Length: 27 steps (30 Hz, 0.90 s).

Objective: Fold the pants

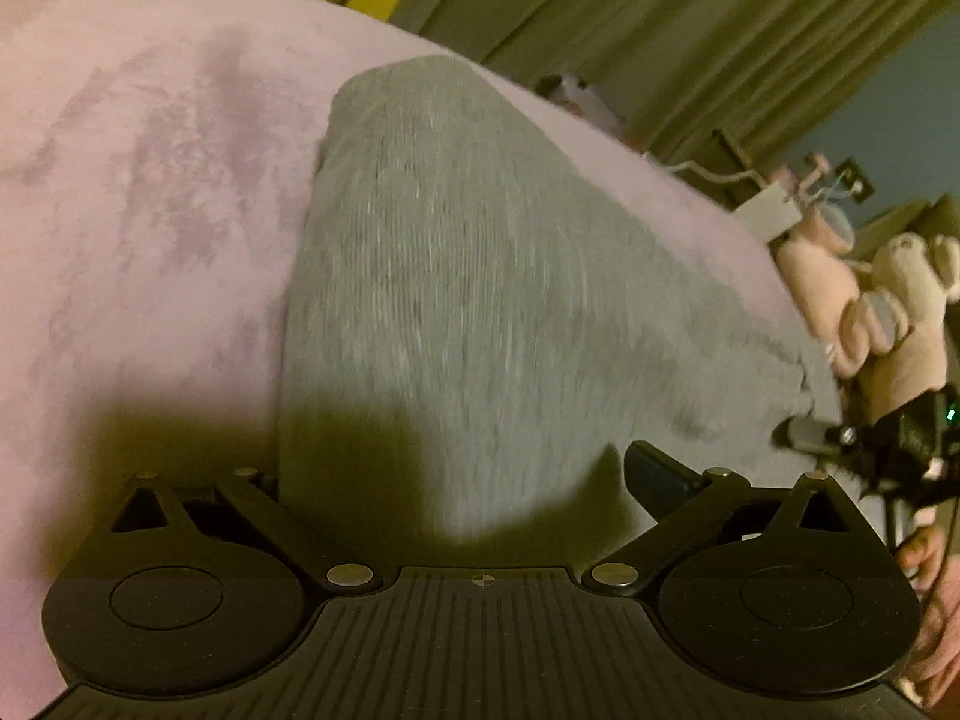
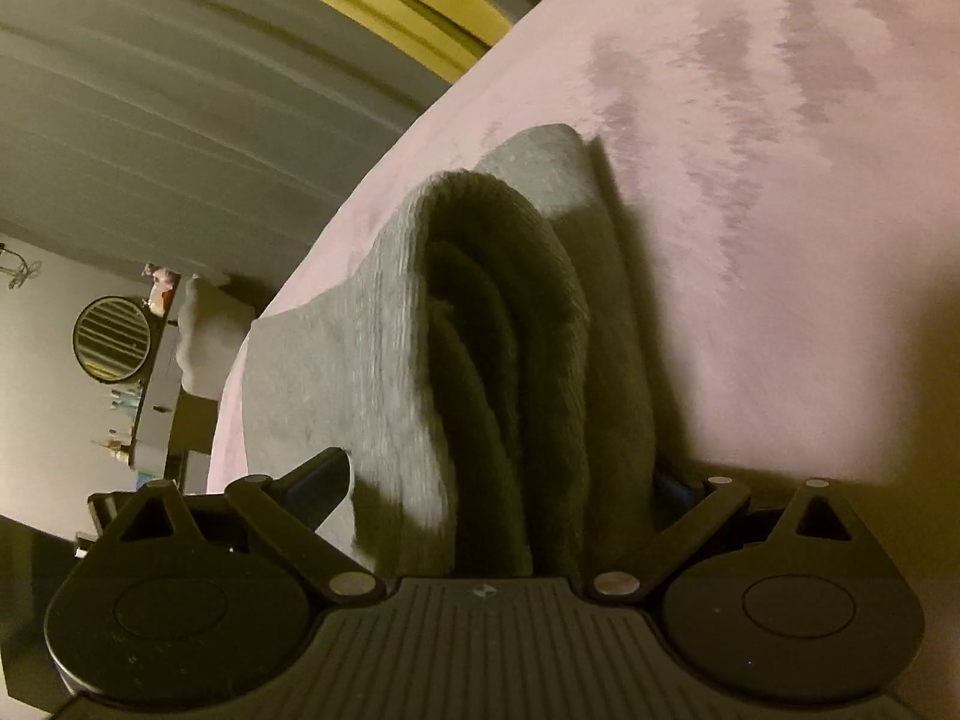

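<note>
Left gripper [image 1: 462, 480]: sitting low at the near edge of the pants, fingers spread wide — gray cloth lying between them, the left finger hidden by it, only the right finger [image 1: 657, 474] showing; nothing visibly pinched.
Right gripper [image 2: 498, 480]: straddling a thick bunched fold of the pants, cloth filling the gap from finger to finger; fingers [image 2: 318, 471] spread about as wide as the bundle, pressing its sides — holding it, though how firmly cannot be told.
Pants [image 1: 456, 276]: gray knit, lying on the pink blanket; spreading flat and tapering away from the left gripper, blurred in that view.
Fold [image 2: 498, 312]: rising as stacked, curled layers in front of the right gripper, a flat part of the pants lying to its left.
Blanket [image 1: 132, 192]: pink plush, carrying brushed darker streaks, stretching beyond the pants on both sides.
Plush toys [image 1: 864, 294]: sitting past the blanket's far right edge in the left view.
Curtains [image 1: 690, 18]: hanging green-gray behind the bed.
Round mirror [image 2: 111, 339]: standing well off to the left in the right view.
</note>
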Tool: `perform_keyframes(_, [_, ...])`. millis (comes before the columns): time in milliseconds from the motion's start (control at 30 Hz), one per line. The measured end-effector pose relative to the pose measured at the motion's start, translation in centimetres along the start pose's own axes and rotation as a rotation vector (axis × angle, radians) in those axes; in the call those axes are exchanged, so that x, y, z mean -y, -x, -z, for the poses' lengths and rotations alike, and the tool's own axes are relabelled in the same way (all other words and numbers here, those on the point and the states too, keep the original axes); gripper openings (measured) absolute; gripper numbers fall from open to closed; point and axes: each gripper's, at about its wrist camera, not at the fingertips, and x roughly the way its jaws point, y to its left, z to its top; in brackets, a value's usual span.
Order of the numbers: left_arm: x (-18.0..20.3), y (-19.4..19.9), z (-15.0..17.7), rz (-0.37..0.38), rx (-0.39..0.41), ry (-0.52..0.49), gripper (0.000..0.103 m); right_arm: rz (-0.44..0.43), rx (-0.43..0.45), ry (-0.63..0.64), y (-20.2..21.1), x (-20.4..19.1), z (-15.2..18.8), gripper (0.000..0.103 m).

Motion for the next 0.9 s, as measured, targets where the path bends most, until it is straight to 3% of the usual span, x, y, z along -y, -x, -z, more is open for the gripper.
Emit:
perform_keyframes(33, [0.0, -0.1, -0.1, -0.006, 0.021, 0.004, 0.087, 0.0, 0.0, 0.018, -0.2, -0.4, 0.0, 0.098])
perform_keyframes(67, [0.0, -0.2, -0.2, -0.029, 0.039, -0.001, 0.073, 0.018, 0.003, 0.04, -0.3, -0.7, 0.0, 0.09])
perform_keyframes(100, [-0.1, -0.3, -0.2, -0.031, 0.047, 0.002, 0.067, 0.046, 0.005, 0.059, -0.3, -1.1, 0.0, 0.075])
perform_keyframes(267, [0.2, 0.7, -0.2, -0.023, 0.081, 0.017, 0.037, 0.088, 0.036, 0.09, 0.2, -2.3, 0.6, 0.064])
perform_keyframes(467, [2.7, 2.6, -2.1, -0.022, 0.127, -0.034, 0.031, -0.023, 0.156, 0.114, 1.6, -6.1, 0.1, 0.057])
perform_keyframes(633, [3.5, 5.3, -5.6, -0.025, 0.253, -0.035, 0.032, -0.091, 0.241, 0.144, 2.7, -8.9, -2.7, 0.056])
perform_keyframes(700, [3.7, 5.8, -6.8, -0.052, 0.288, -0.048, 0.046, -0.098, 0.265, 0.135, 2.8, -9.4, -4.1, 0.06])
perform_keyframes(733, [3.6, 5.8, -7.3, -0.107, 0.289, -0.035, 0.066, -0.082, 0.277, 0.128, 2.7, -9.6, -4.8, 0.065])
perform_keyframes(767, [3.5, 5.8, -7.6, -0.178, 0.29, -0.022, 0.084, -0.031, 0.283, 0.139, 2.4, -9.9, -5.5, 0.076])
perform_keyframes(800, [3.6, 5.8, -7.6, -0.266, 0.291, -0.025, 0.087, 0.049, 0.29, 0.148, 2.2, -10.1, -6.0, 0.093])
perform_keyframes(833, [3.4, 5.8, -7.3, -0.34, 0.294, -0.046, 0.09, 0.15, 0.32, 0.157, 2.4, -10.3, -6.0, 0.096])
perform_keyframes(900, [2.9, 5.8, -5.9, -0.409, 0.275, -0.084, 0.093, 0.307, 0.379, 0.181, 2.7, -10.3, -5.3, 0.097])
